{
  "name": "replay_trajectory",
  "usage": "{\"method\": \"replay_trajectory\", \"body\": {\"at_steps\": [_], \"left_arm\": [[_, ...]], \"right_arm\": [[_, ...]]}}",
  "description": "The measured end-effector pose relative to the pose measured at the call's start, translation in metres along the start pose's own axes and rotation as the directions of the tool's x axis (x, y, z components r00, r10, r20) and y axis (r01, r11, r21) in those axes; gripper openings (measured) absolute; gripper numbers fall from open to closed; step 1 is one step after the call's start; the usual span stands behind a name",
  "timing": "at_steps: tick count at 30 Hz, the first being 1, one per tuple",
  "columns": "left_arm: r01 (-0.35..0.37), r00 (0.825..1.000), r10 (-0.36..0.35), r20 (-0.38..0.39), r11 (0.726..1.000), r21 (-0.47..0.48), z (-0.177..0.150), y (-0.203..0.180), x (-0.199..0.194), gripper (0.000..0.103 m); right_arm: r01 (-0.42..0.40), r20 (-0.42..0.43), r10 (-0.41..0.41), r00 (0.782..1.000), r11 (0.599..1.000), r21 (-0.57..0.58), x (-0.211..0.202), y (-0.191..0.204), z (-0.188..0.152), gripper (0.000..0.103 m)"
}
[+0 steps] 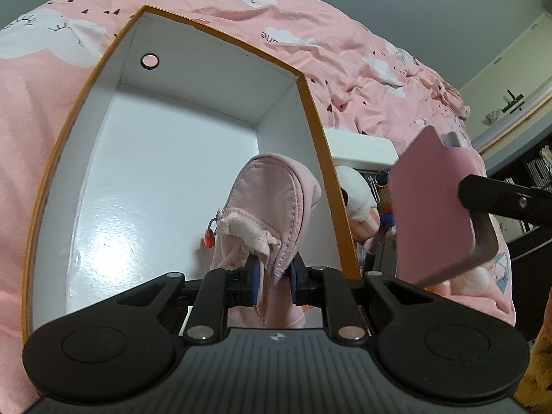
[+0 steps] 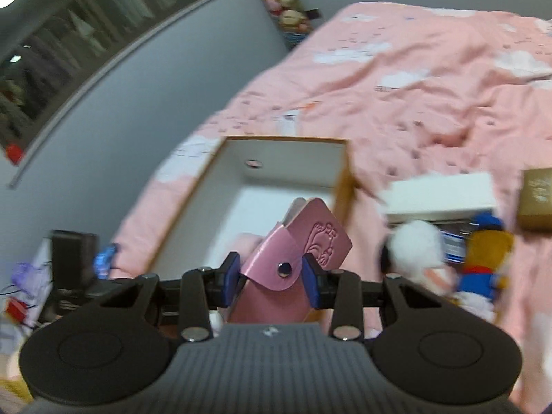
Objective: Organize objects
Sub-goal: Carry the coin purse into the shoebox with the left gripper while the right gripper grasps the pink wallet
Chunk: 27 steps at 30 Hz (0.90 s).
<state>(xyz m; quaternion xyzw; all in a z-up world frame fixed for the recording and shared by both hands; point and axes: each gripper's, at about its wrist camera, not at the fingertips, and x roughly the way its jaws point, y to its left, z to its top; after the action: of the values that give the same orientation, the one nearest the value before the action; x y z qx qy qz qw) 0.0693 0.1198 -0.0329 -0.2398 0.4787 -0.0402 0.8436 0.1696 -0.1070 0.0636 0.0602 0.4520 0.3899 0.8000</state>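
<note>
From my left wrist, my left fingers (image 1: 274, 281) are clenched on the lower edge of a soft pink zip pouch (image 1: 272, 207), which stands up inside the open orange-rimmed box (image 1: 310, 103) on the bed's pink quilt (image 1: 345, 51); a small red charm (image 1: 209, 239) hangs from its zipper. The box's white floor is otherwise bare, with a round hole in its far wall. To the right, outside the box, my right fingers (image 1: 483, 234) hold a flat pink wallet (image 1: 431, 207) in the air, with plush toys (image 1: 355, 193) and a white box (image 1: 362, 146) behind it. From my right wrist, blurred, my right fingers (image 2: 272, 277) grasp that pink snap wallet (image 2: 296, 252) by its sides, just in front of the open box (image 2: 345, 186). On the quilt (image 2: 431, 86) to the right lie a white plush (image 2: 417, 245), a duck plush in a blue cap (image 2: 486, 252), the white box (image 2: 441, 193) and a tan box (image 2: 536, 200).
</note>
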Motion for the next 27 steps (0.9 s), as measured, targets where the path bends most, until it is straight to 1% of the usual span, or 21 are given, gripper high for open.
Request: {"method": "replay_trajectory", "body": {"at_steps": [1,3,8,11,14,18,21,27], "left_arm": [[0.0,1.0,0.0,0.001,1.0,-0.004,0.0,0.001,0.0,0.019],[0.009,1.0,-0.009,0.001,1.0,-0.016,0.0,0.003,0.0,0.019],[0.039,0.999,-0.04,-0.021,0.998,-0.046,0.001,0.007,0.006,0.019],[0.067,0.997,-0.07,-0.041,0.995,-0.068,0.004,0.008,0.014,0.019],[0.068,0.995,-0.074,-0.068,0.994,-0.086,0.004,0.011,0.024,0.019],[0.076,0.992,-0.087,-0.087,0.99,-0.12,0.002,0.02,0.031,0.019],[0.091,0.988,-0.108,-0.108,0.985,-0.146,0.003,0.027,0.035,0.019],[0.112,0.977,-0.137,-0.162,0.981,-0.158,0.012,0.031,0.042,0.019]], "right_arm": [[-0.018,-0.01,0.018,1.0,1.0,0.0,0.005,0.002,0.001,0.041],[-0.026,-0.04,0.026,0.999,1.0,-0.008,0.019,0.007,0.0,0.041],[0.011,-0.112,-0.016,0.994,0.999,-0.046,0.059,0.009,-0.007,0.041],[0.019,-0.173,-0.024,0.985,0.999,-0.033,0.078,0.004,-0.011,0.041],[0.04,-0.225,-0.046,0.973,0.999,-0.031,0.092,0.001,-0.015,0.041],[0.027,-0.29,-0.029,0.957,1.0,-0.013,0.103,-0.005,-0.019,0.041],[0.02,-0.315,-0.022,0.949,1.0,-0.008,0.108,-0.008,-0.019,0.041],[0.038,-0.346,-0.054,0.937,0.998,-0.054,0.112,-0.002,-0.018,0.042]]}}
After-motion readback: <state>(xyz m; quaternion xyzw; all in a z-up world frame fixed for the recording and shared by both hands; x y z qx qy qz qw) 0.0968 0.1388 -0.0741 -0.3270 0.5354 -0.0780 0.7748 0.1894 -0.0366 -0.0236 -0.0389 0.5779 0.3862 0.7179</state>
